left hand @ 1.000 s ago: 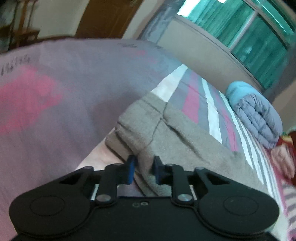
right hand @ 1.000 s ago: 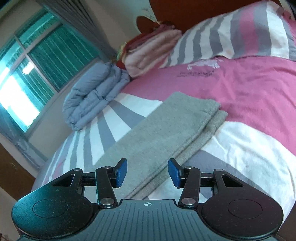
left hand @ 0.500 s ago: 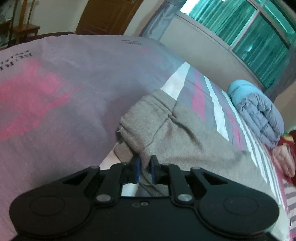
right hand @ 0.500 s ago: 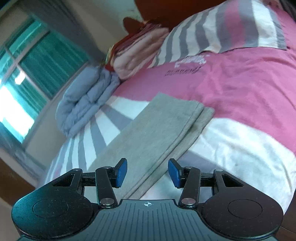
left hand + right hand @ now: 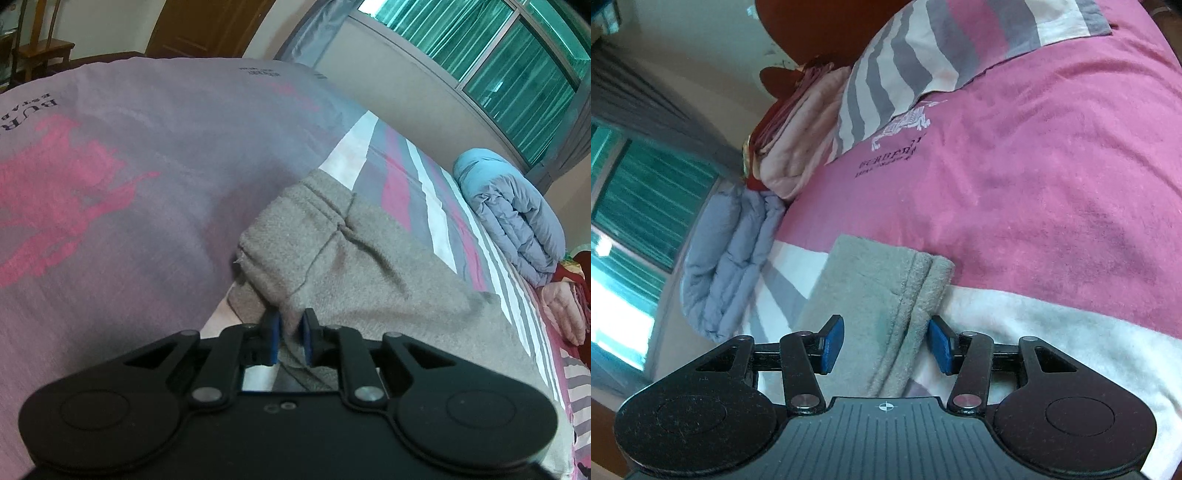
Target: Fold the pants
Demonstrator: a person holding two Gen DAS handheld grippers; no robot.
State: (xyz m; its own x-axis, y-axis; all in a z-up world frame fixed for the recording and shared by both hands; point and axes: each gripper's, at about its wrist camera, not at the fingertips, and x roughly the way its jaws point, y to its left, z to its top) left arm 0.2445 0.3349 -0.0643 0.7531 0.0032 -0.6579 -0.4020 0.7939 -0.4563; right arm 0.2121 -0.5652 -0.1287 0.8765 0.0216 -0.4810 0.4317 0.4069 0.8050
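Now the left hand-held gripper (image 5: 290,338) is pinching the pants (image 5: 369,273) at the waistband while the right hand-held gripper (image 5: 886,345) is hovering open astride the pants' leg hems, needing to close next.

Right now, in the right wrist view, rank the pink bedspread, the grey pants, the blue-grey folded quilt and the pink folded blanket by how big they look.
1. pink bedspread, by far
2. grey pants and blue-grey folded quilt: similar, and the pants lie nearer, so unranked
3. pink folded blanket

The pink bedsheet (image 5: 1034,184) carries a horse-and-rider logo over "BURBERRY", tilted, far from the right gripper. Its smaller line underneath stays unreadable.
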